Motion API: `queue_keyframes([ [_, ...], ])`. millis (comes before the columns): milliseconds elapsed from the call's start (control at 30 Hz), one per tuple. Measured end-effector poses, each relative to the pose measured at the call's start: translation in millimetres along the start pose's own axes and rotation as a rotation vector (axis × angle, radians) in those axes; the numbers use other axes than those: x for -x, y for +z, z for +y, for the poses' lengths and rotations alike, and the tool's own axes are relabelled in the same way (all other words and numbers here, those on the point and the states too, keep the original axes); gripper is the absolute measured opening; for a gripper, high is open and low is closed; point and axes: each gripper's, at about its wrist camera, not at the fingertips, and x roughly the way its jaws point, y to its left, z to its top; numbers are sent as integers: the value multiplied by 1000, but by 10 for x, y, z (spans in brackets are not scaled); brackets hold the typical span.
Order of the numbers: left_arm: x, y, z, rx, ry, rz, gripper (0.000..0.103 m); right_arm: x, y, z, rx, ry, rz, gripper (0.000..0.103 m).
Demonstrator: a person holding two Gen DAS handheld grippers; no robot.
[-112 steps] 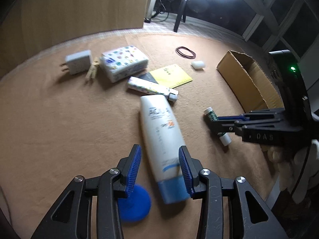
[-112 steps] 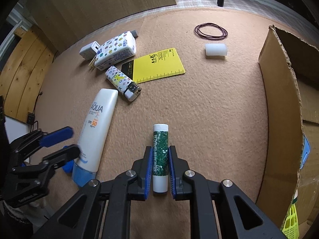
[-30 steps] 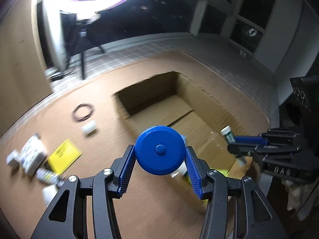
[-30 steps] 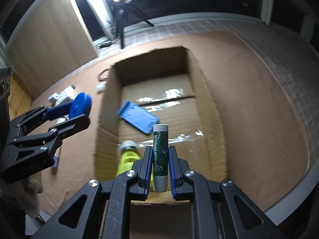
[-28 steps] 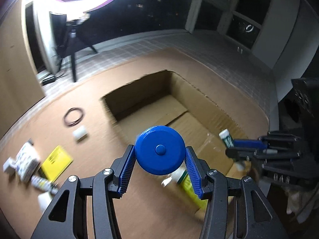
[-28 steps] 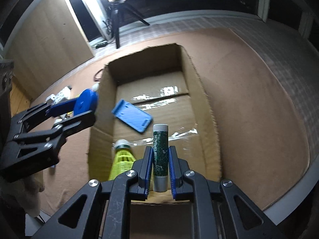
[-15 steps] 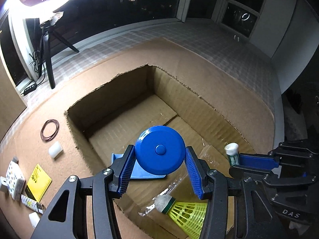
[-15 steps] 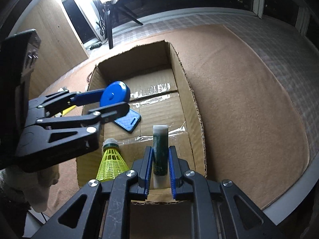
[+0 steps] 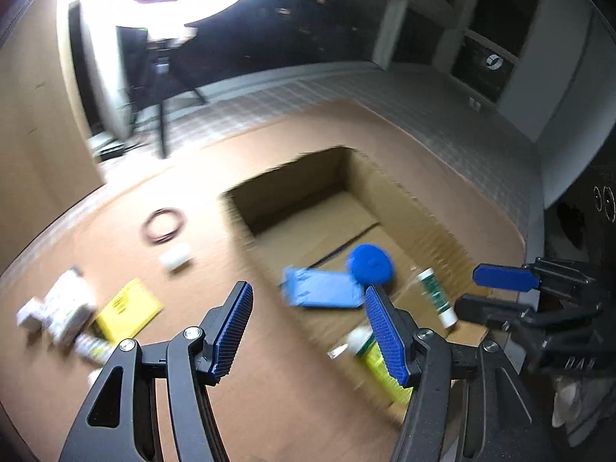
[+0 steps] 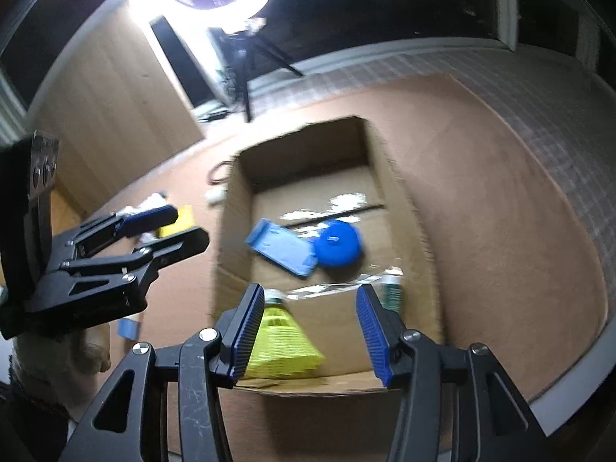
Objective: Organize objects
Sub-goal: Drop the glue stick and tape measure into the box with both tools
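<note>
blue disc [image 10: 338, 244] + green tube [image 9: 436, 294] in box [image 10: 400, 188] | l grip [image 9: 308, 337] & r grip [image 10: 310, 333]: jaws just opened, empty

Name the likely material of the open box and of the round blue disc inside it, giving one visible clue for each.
Box: corrugated cardboard, matte brown, with ragged cut edges and glossy clear tape across the floor seam.
Round blue disc: probably moulded plastic, uniform blue with a smooth, faintly shiny face and a small centre nub; blur leaves this uncertain.

Disc [image 10: 338, 248] and tube [image 10: 390, 294] inside box [image 10: 400, 188]
</note>
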Motion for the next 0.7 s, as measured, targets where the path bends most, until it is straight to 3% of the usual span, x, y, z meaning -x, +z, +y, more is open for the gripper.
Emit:
queue_keyframes([
  [167, 363, -338, 470, 79, 43, 8, 65, -115, 44, 386, 32, 101, 28, 46],
  [400, 788, -944, 1170, 244, 73, 21, 68, -464, 57, 954, 114, 166, 100, 48],
  [533, 857, -1308, 1481, 325, 86, 47, 74, -754, 97, 1220, 127, 223, 169, 48],
  [700, 750, -1613, 1675, 390, 36, 92, 75, -1136, 149, 1529, 129, 278, 242, 48],
])
